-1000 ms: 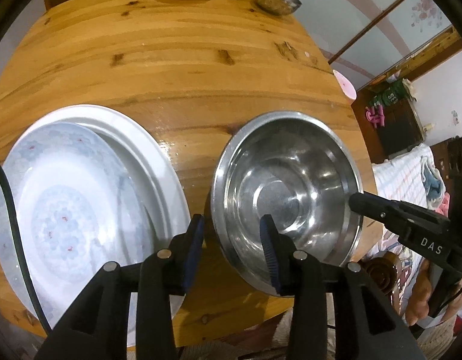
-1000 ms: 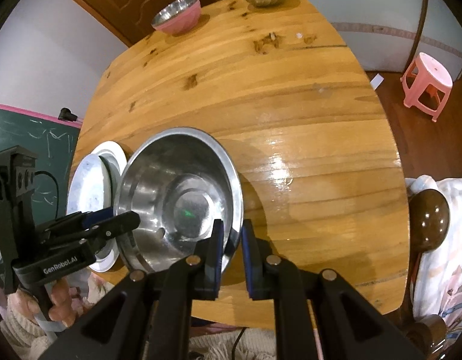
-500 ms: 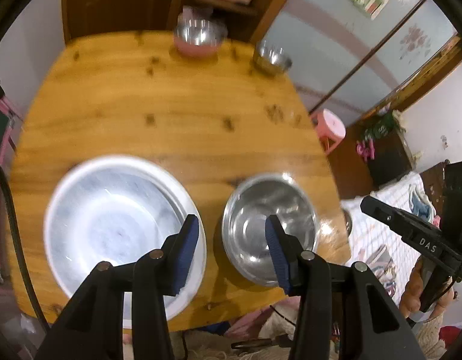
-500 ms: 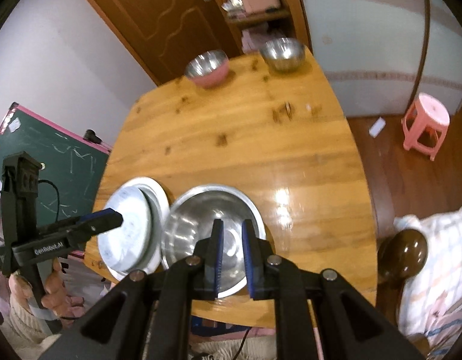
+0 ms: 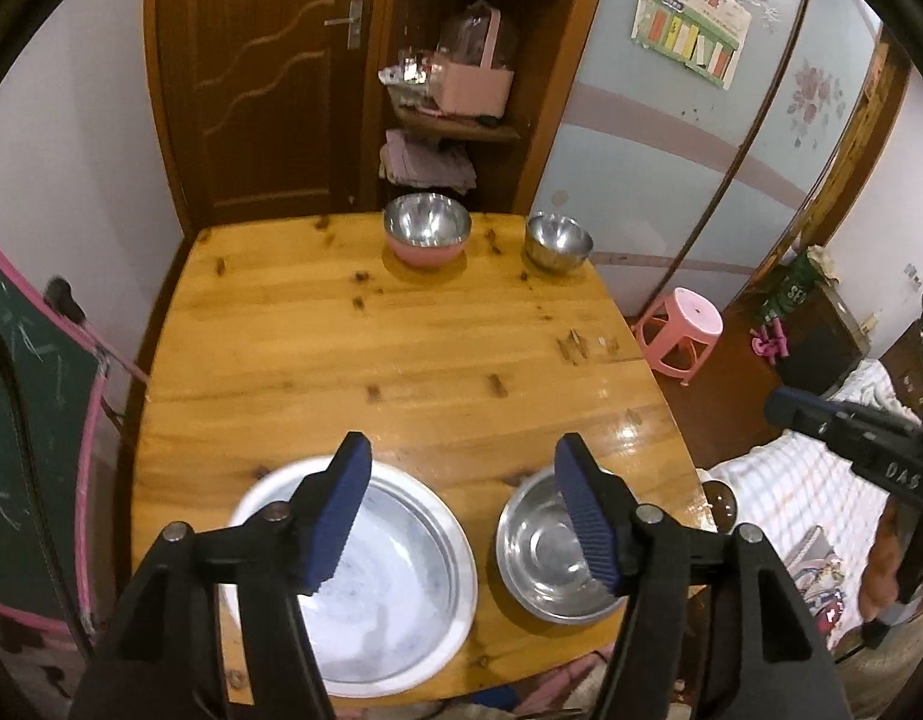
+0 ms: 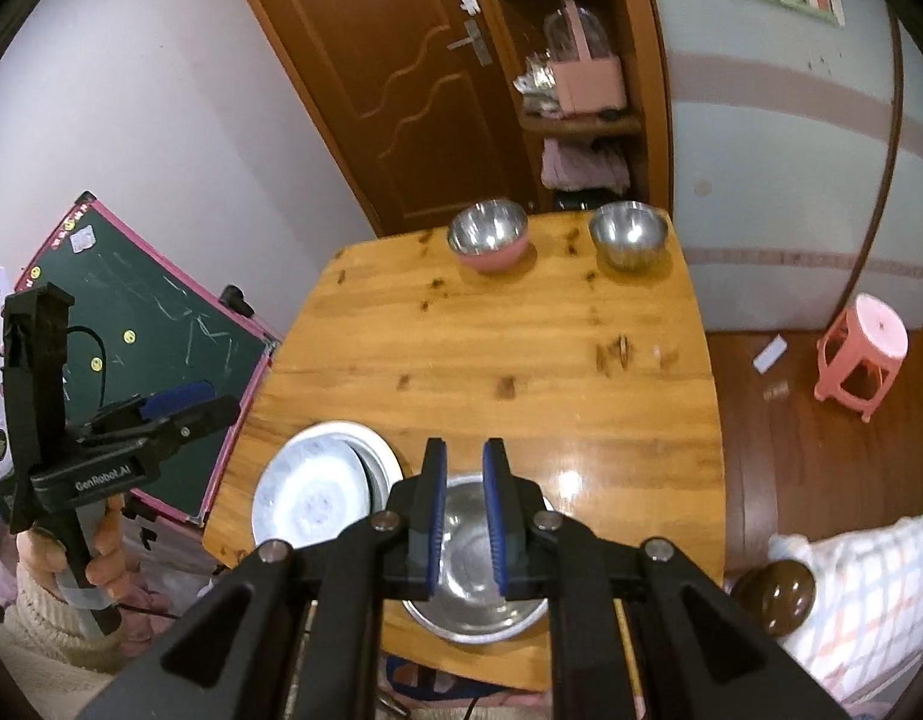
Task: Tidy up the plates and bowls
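Note:
A stack of white plates (image 5: 401,570) lies at the near left of the wooden table (image 5: 401,360), the top plate (image 6: 311,492) shifted off-centre. Beside it on the right sits a wide steel bowl (image 5: 545,564), also under my right gripper (image 6: 464,468), whose jaws are shut with nothing in them. My left gripper (image 5: 461,480) hangs well above plates and bowl; its jaws are opening and hold nothing. At the far edge stand a pink bowl with steel lining (image 5: 426,231) and a small steel bowl (image 5: 557,243).
A pink stool (image 5: 680,327) stands on the floor right of the table. A green chalkboard (image 6: 149,348) leans at the left. A brown door and a shelf unit (image 5: 455,96) are behind the table. A chair knob (image 6: 773,597) and checked bedding are at the near right.
Both grippers have risen high above the table, so the whole tabletop shows. The left jaws have spread wider. Plates and wide steel bowl stay on the table.

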A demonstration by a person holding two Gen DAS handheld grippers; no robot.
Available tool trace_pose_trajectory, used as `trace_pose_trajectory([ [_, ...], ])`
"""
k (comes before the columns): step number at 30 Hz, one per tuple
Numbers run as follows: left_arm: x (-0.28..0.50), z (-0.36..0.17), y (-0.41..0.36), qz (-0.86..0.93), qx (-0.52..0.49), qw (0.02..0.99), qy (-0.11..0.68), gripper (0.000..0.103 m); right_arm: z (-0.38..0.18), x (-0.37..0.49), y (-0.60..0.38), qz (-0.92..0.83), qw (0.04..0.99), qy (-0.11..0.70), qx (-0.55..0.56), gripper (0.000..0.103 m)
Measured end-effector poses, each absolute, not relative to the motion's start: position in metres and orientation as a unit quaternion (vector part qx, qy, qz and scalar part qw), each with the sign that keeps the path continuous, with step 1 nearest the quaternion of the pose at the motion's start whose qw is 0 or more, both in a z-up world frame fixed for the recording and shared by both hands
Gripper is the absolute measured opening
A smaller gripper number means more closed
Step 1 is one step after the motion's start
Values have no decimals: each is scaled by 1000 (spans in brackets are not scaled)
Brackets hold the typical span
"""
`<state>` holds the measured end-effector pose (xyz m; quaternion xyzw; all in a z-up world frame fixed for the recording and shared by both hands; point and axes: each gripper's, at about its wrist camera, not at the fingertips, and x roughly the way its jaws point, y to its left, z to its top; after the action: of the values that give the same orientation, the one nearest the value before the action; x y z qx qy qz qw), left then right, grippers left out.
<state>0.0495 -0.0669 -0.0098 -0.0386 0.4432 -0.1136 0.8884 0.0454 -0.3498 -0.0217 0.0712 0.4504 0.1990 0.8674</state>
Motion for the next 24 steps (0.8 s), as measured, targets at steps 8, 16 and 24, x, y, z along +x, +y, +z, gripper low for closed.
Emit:
trace_pose_trajectory([
  [8,72,49,-63,-127,-36,889,438,74,33,58,-349,208,878,426,55,13],
  [16,111,148,-70,-107,-3,925,364,90,120,100,-361,181,908,375,39,36],
  [24,217,171,-83,-71,16,925,372,91,148,196,-365,146,911,385,22,45],
])
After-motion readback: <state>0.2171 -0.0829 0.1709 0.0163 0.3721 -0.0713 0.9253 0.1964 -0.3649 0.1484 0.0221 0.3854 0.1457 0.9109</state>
